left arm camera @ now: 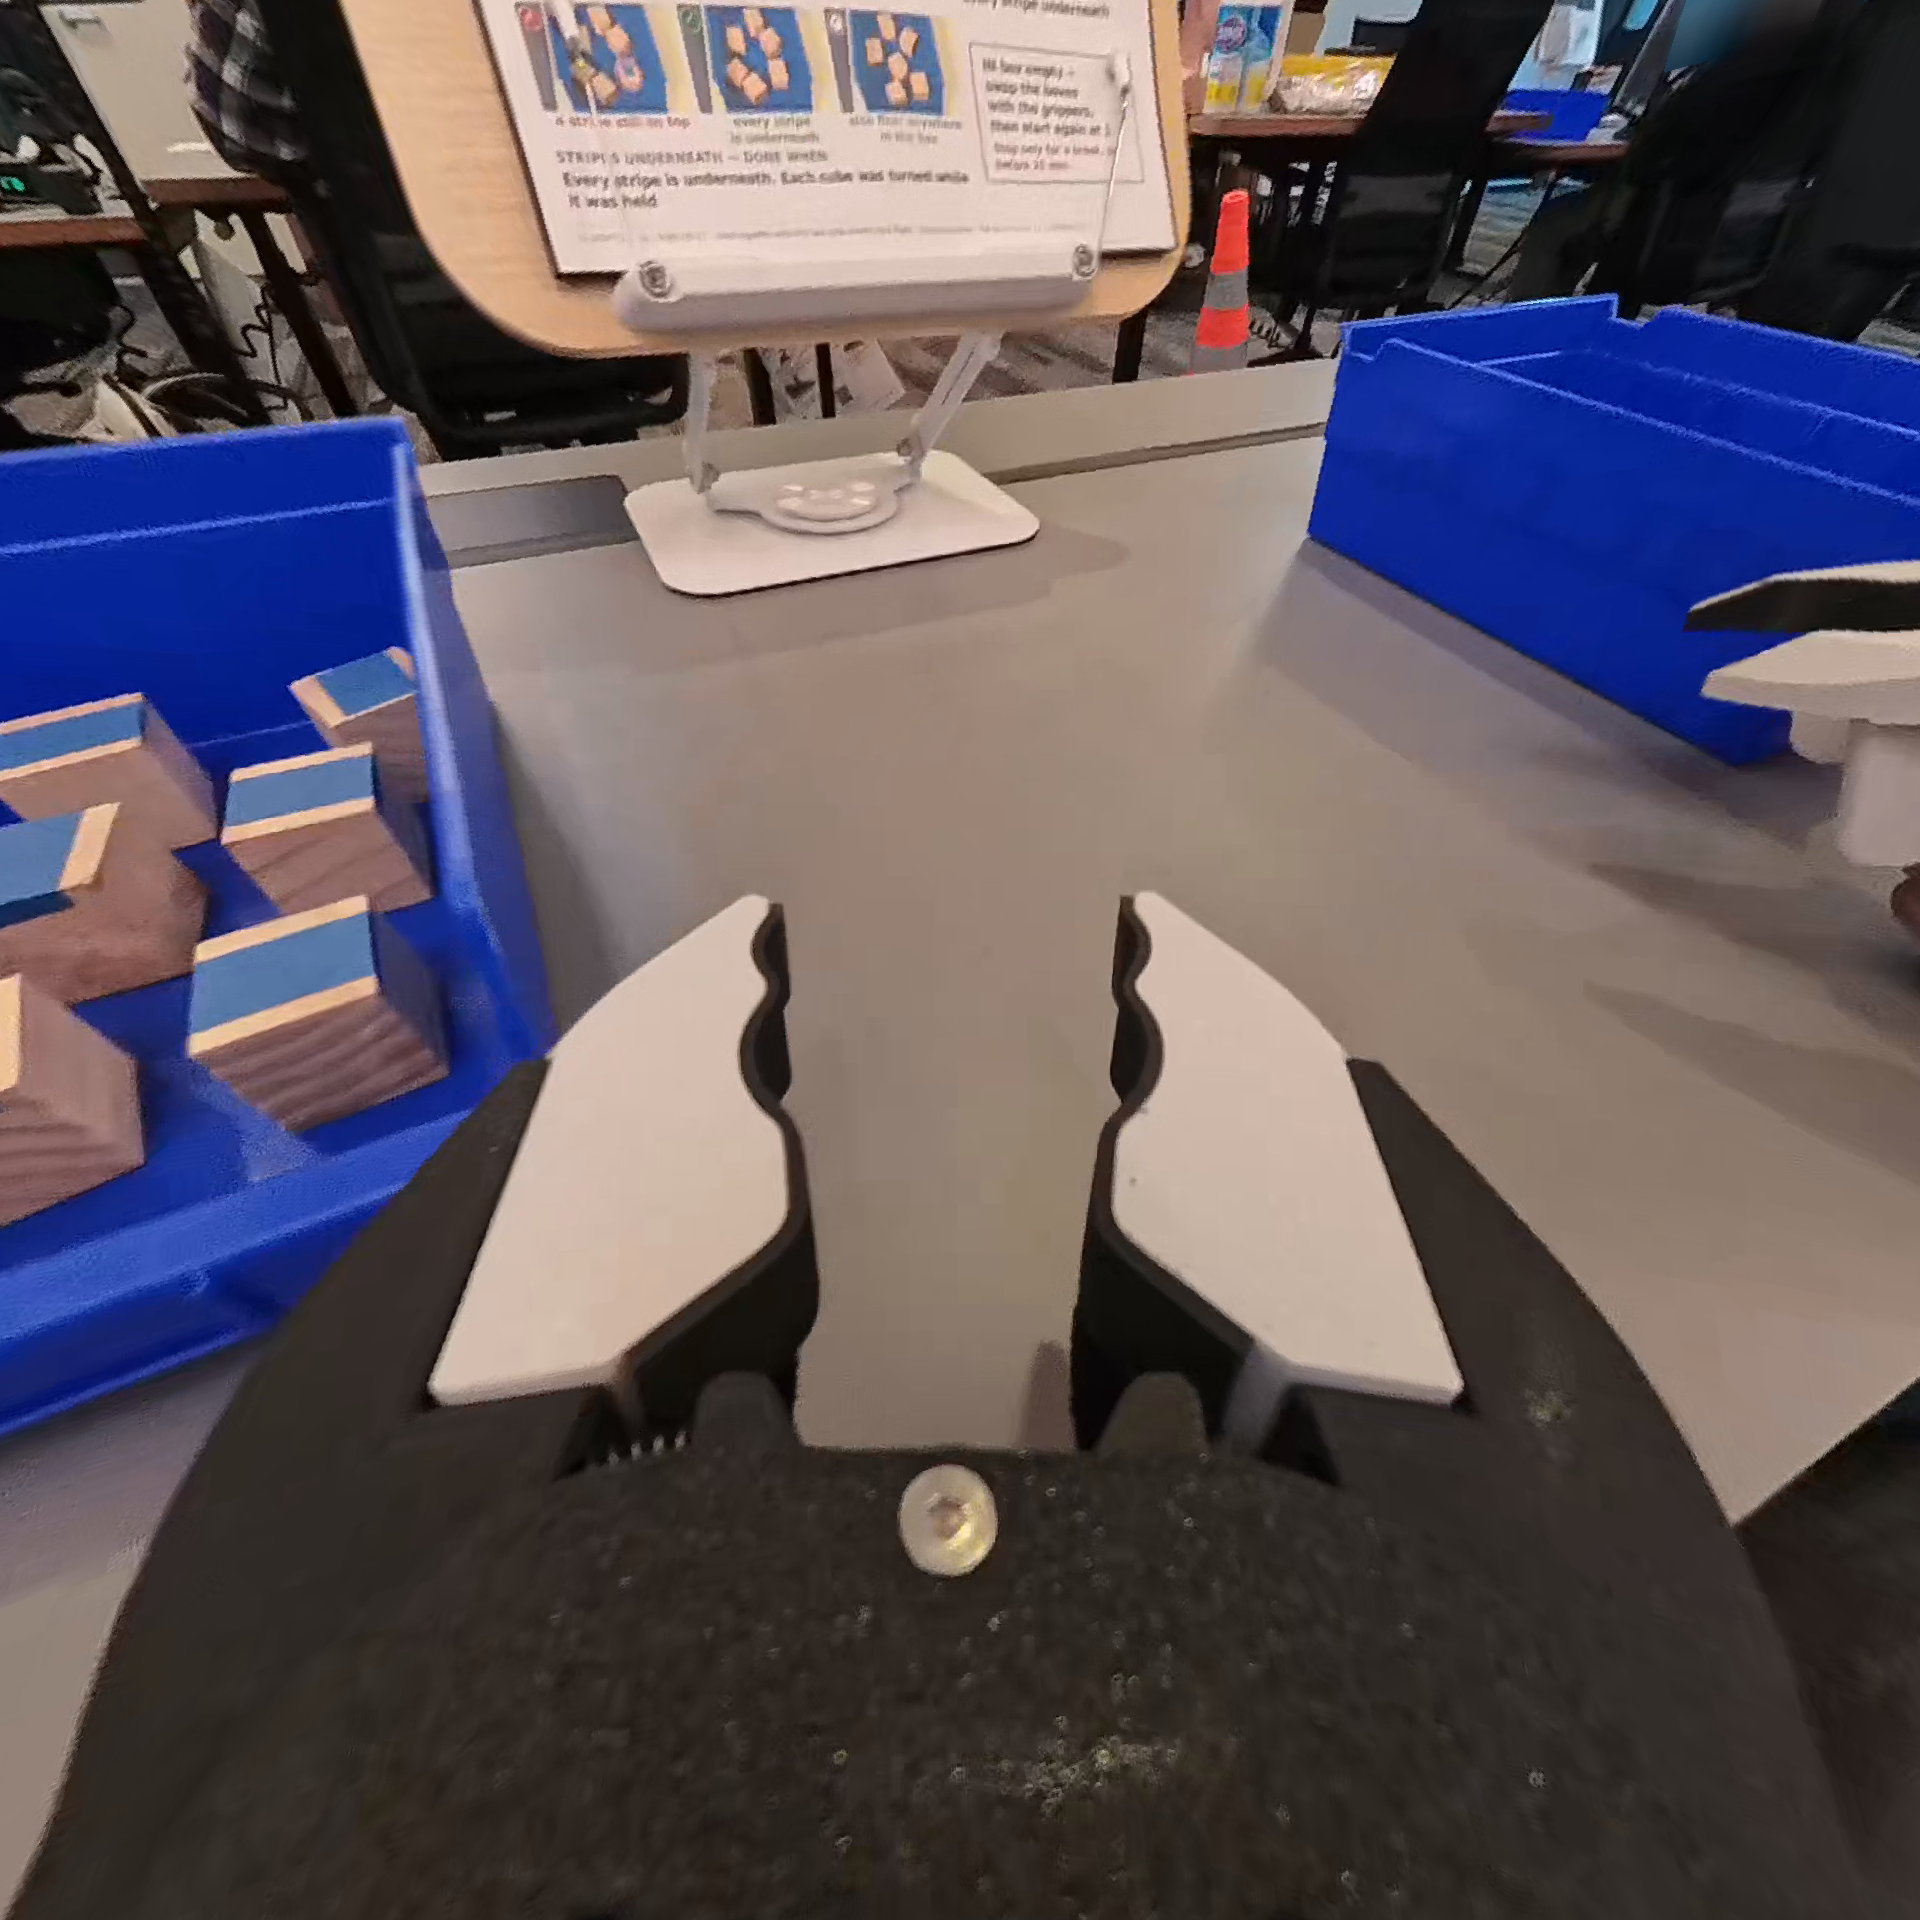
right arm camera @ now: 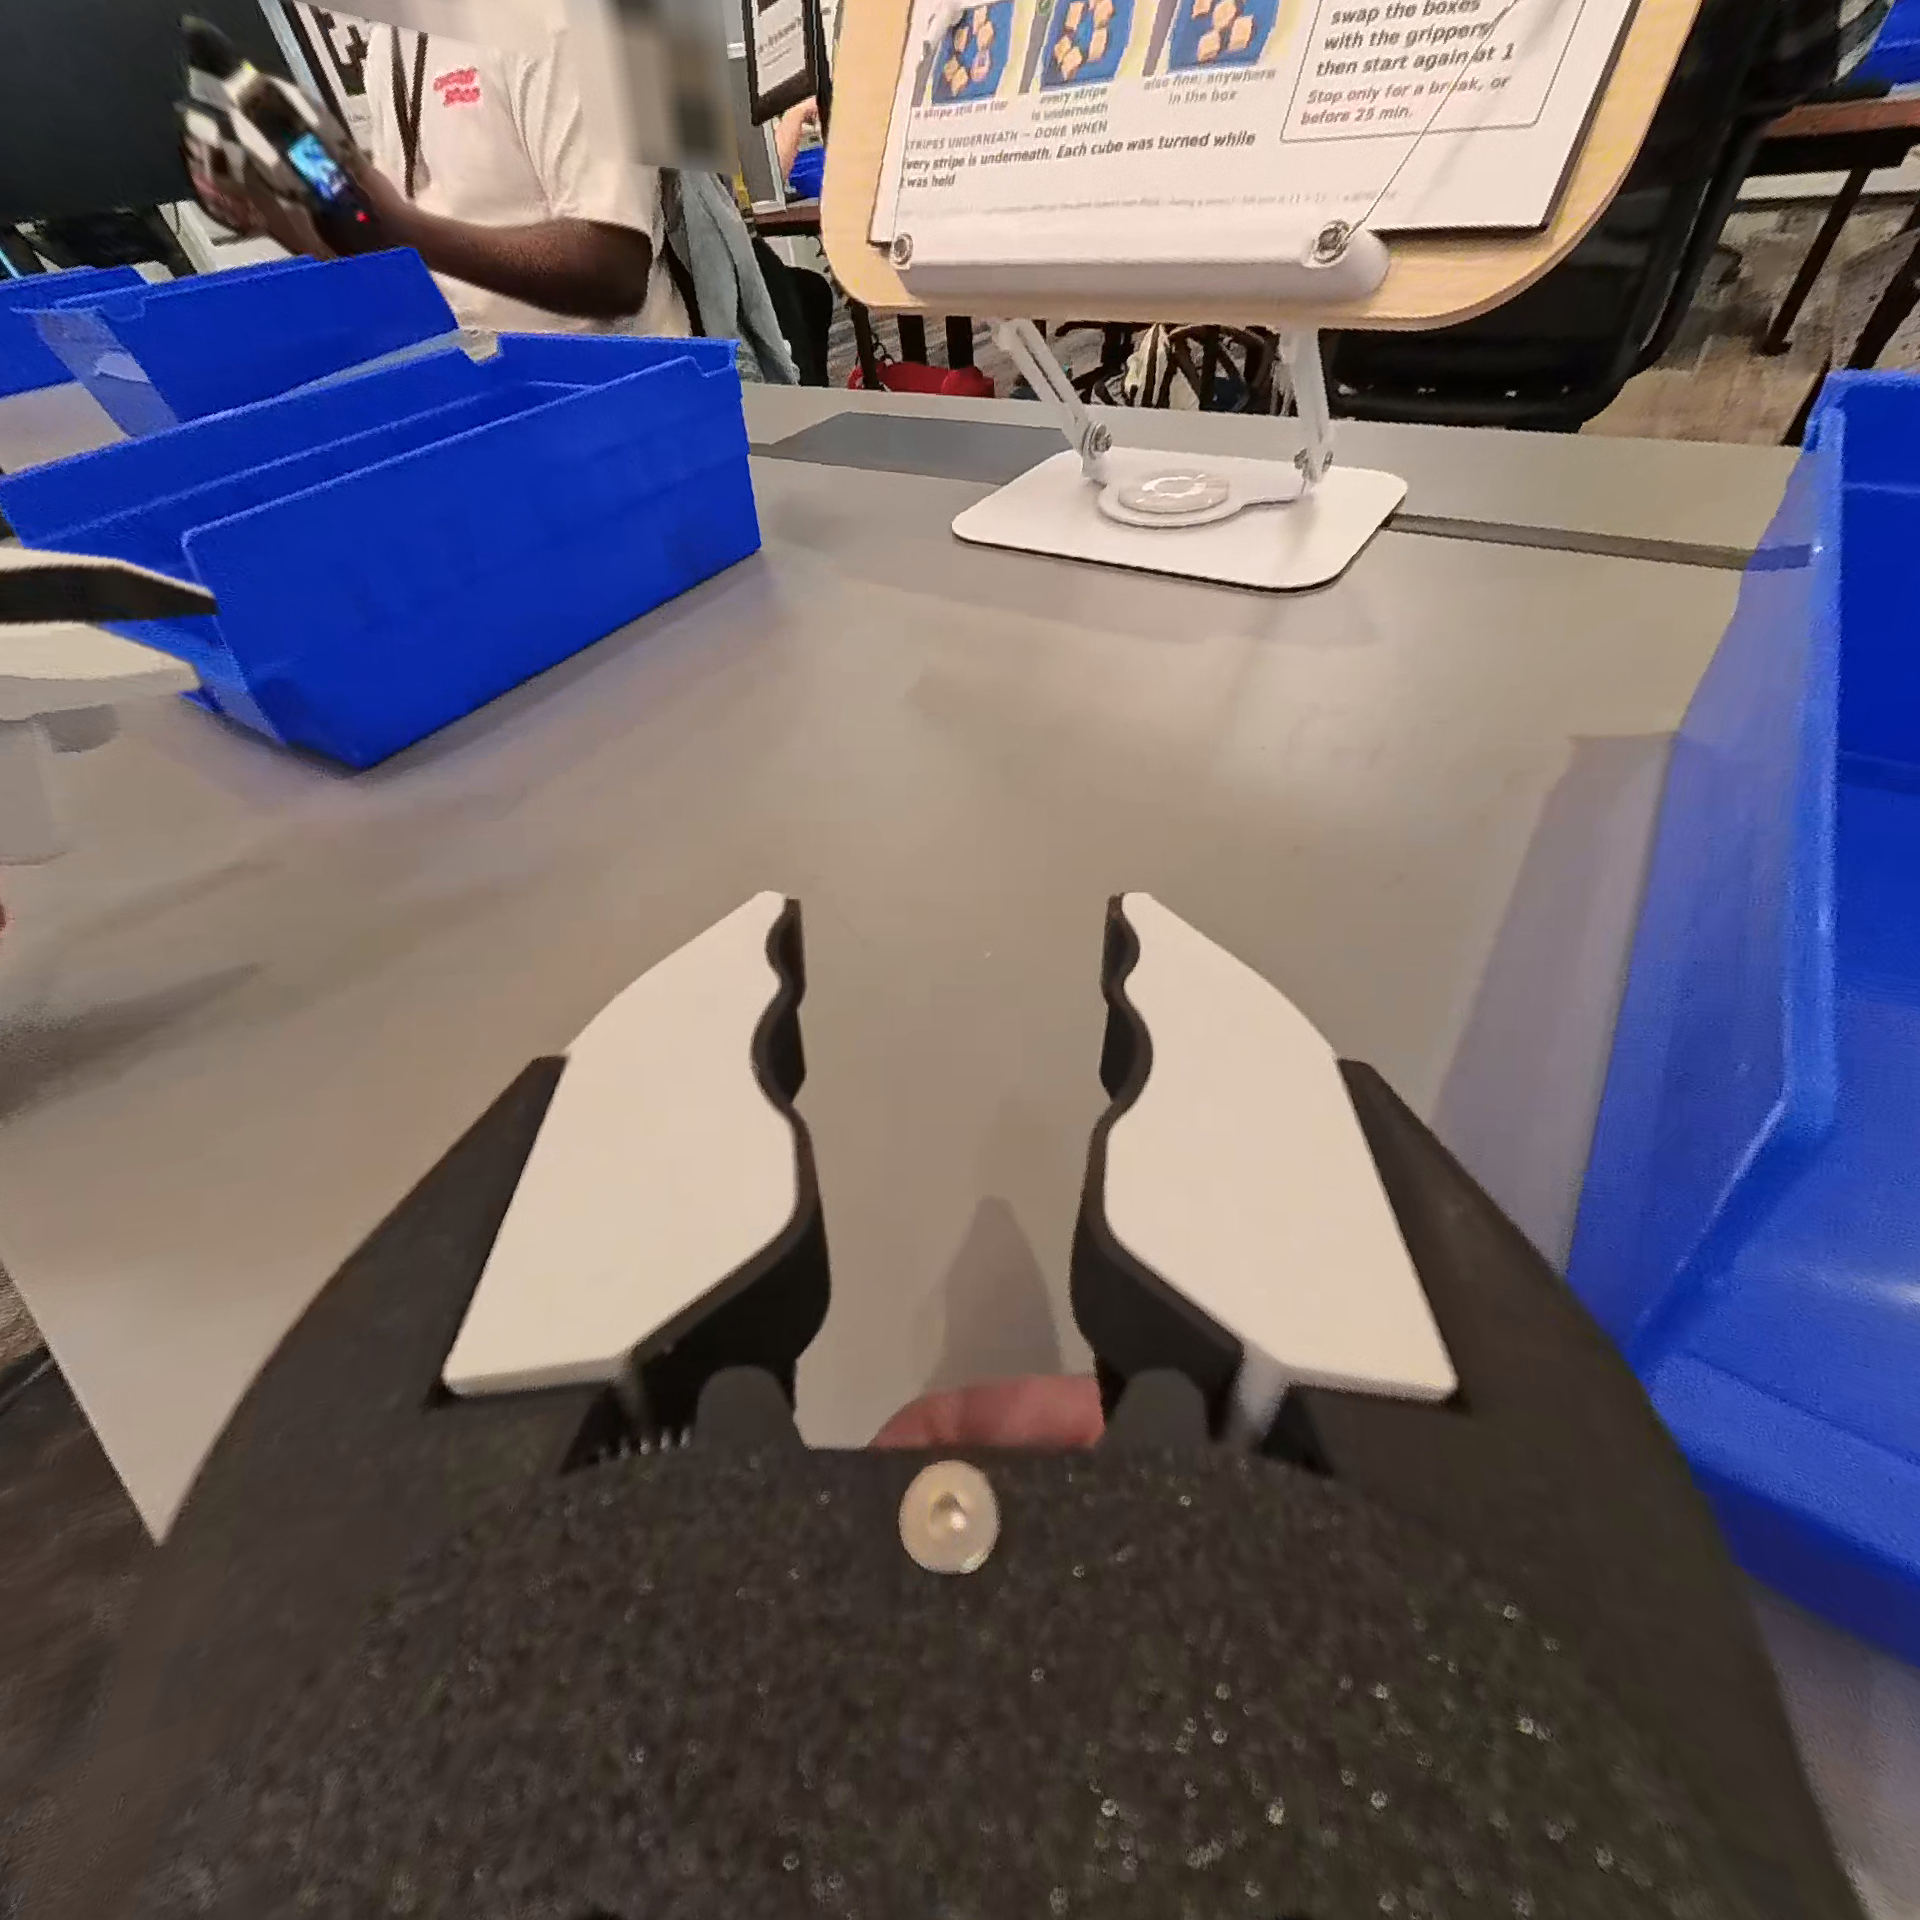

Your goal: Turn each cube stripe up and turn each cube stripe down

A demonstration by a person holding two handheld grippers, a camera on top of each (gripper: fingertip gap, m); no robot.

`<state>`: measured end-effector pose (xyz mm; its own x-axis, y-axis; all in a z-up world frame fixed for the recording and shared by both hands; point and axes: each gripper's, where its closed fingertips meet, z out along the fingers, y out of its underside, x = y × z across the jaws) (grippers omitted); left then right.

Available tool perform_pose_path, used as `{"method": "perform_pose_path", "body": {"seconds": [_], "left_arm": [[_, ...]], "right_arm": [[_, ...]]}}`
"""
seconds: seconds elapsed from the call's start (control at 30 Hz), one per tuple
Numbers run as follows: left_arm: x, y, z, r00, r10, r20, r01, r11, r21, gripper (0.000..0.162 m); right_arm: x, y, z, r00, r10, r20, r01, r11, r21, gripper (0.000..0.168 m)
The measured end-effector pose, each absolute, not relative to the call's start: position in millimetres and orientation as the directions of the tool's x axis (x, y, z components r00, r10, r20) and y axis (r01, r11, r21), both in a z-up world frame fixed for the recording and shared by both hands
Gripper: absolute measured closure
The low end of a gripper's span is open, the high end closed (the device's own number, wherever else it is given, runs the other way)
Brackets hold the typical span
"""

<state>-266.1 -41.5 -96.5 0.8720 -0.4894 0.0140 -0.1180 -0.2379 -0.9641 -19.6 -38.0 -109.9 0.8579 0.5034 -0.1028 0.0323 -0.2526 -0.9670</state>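
Here, both grippers, left (left arm camera: 951, 914) and right (right arm camera: 951, 909), are hovering wide apart and empty over the table (left arm camera: 1039, 727), cubes (left arm camera: 312, 997) sitting stripe-up in the left bin (left arm camera: 468, 790).

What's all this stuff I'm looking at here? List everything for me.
wooden cubes: at least six in view, brown wood with a blue stripe on top, inside the left bin.
left bin: one, blue, at the table's left side.
right bin: one, blue, at the table's right side; its inside is mostly hidden.
table: one, grey, bare in the middle.
instruction sheet stand: one, white base with a wooden board, at the table's far edge.
traffic cone: one, orange and grey, beyond the table.
bystander: one, white shirt, background.
left claw: open, empty, over the table.
right claw: open, empty, over the table.
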Motion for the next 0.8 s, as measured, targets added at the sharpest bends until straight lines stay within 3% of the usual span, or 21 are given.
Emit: {"method": "perform_pose_path", "body": {"seconds": [0.33,0.5,0.57,0.67,0.8], "left_arm": [[-282.1,-39.8,-99.6,0.870,-0.488,0.071,-0.082,-0.285,-0.955,0.103],[-285.0,-51.4,-70.5,0.793,-0.609,0.013,-0.178,-0.252,-0.951,0.101],[-303.5,-51.5,-49.1,0.766,-0.635,-0.095,-0.295,-0.217,-0.931,0.100],[-342.2,-33.7,-31.2,0.695,-0.642,-0.323,-0.557,-0.198,-0.806,0.101],[-366.0,-5.3,-62.3,0.467,-0.801,-0.375,-0.831,-0.253,-0.495,0.096]], "right_arm": [[-15.2,-39.4,-106.4,0.878,0.477,-0.039,0.071,-0.209,-0.975,0.118],[-17.3,-40.4,-105.7,0.873,0.485,-0.055,0.058,-0.215,-0.975,0.120],[-18.5,-41.3,-105.1,0.869,0.492,-0.047,0.065,-0.207,-0.976,0.120],[-21.2,-41.8,-106.5,0.862,0.505,-0.043,0.075,-0.211,-0.975,0.120],[-25.2,-41.5,-107.8,0.855,0.515,-0.057,0.069,-0.222,-0.973,0.120]]}}
